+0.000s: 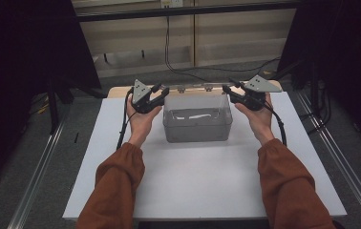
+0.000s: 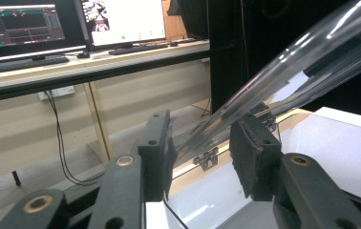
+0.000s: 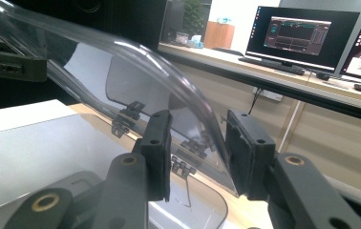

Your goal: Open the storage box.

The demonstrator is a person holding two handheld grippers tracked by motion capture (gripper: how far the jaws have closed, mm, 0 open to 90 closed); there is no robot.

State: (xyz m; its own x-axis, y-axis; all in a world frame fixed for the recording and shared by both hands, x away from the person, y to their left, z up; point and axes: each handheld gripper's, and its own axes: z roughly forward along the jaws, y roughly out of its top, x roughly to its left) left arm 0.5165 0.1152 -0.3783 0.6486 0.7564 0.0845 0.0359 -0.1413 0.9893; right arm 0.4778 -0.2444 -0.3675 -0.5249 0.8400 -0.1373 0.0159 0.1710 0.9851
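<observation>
White matte table (image 1: 207, 191), clear rectangular plastic box (image 1: 196, 125), curved glossy rim

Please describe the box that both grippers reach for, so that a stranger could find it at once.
On the white table, look toward its far edge. The clear plastic box sits there between the left gripper and the right gripper. It is the see-through thing there.

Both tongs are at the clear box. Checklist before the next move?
1. Left tongs straddle the plastic edge of the clear box: ok.
2. Right tongs straddle the edge at the other far corner: ok.
3. Pads pressing the plastic on both sides: not ok, a gap shows in each gripper view.
4. Box sits level on the white table: ok.
5. Pale contents secure inside: cannot tell.
</observation>
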